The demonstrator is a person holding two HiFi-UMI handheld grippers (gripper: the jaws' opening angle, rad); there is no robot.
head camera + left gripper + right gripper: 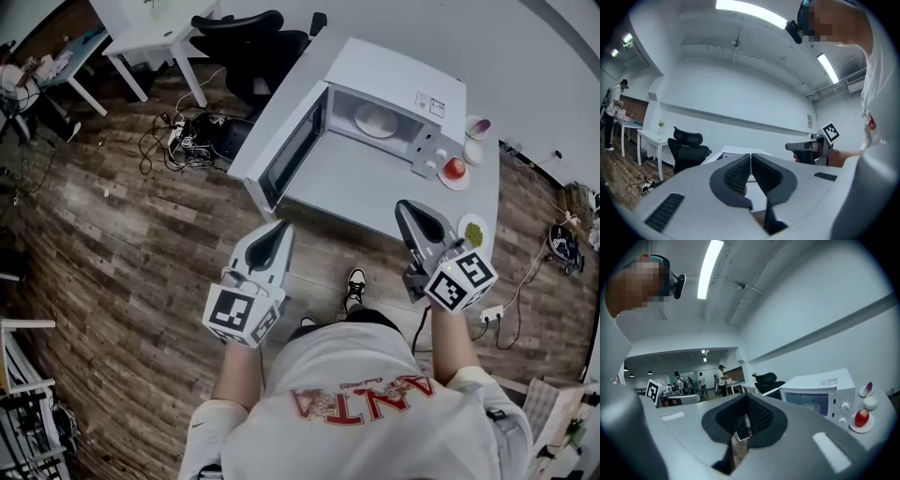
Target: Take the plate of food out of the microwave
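Both grippers are clenched on nothing: the grey left gripper (281, 228) and the grey right gripper (406, 207), each with a marker cube, are held close to the person's body, ribbed black pads (737, 176) pressed together. Just beside the right fingers sits a small white dish of green food (473, 232), on the near edge of the white rectangular table (366, 187) ahead of both fingertips. Further ahead stands the boxy white microwave oven (398, 80), its dark-windowed door (292, 150) open toward the left fingers' side. Deepest in, well apart from either set of fingers, the round white plate of pale food (377, 120) rests inside the cavity. Assessment: door opening is done; the reach in, grasp and withdrawal are all outstanding, and the jaws must part first.
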